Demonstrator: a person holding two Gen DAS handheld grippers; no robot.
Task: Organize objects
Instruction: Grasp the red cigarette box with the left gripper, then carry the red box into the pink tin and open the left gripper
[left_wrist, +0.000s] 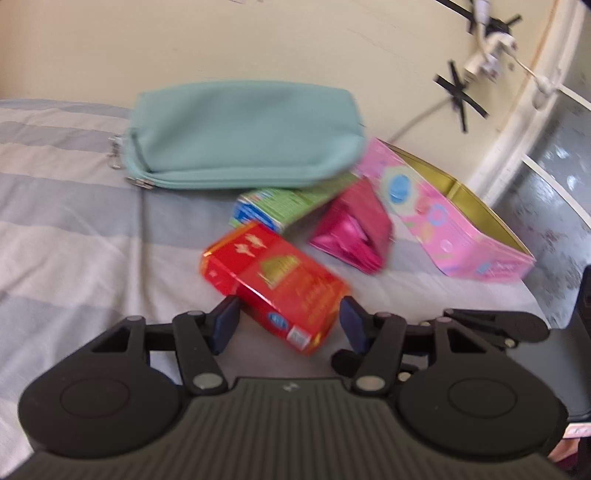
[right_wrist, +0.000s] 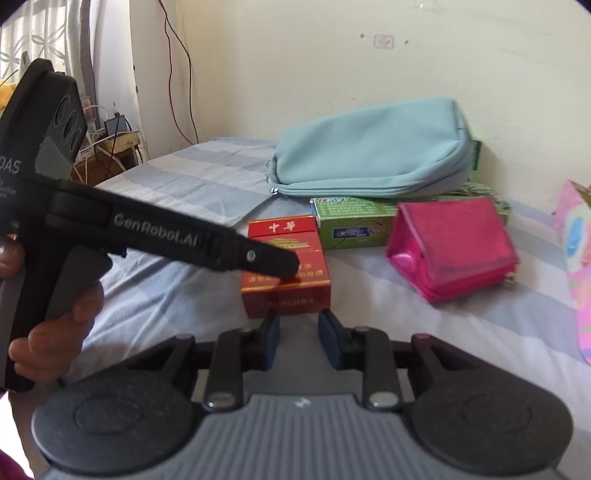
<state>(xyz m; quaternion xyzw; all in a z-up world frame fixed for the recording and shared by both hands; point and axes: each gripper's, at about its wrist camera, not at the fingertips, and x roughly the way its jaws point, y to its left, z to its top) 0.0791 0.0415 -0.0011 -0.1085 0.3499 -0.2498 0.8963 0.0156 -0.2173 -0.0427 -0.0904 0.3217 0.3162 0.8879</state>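
The red carton (left_wrist: 275, 286) lies on the striped bedsheet (left_wrist: 66, 221), nearest of the loose things, and the left gripper (left_wrist: 288, 321) is the tool closest to it: in the left wrist view its two blue pads stand wide apart with the carton's near end sitting between them, no pad visibly touching a side. What the grasp turns on is the carton's long axis, which in that view runs askew, from far left to near right, so the jaws do not yet square up with its long faces; a small turn of the wrist looks needed before closing. The right gripper (right_wrist: 298, 334) hangs just short of the same carton (right_wrist: 284, 269), its pads at a middling gap with nothing between them, and in its view the carton points almost straight away. Behind the carton sit a green box (left_wrist: 280, 208) and a magenta pouch (left_wrist: 352, 232), with a teal pouch (left_wrist: 240, 133) resting partly on the green box. The open pink tin (left_wrist: 443, 221), the likely destination, lies to the far right.
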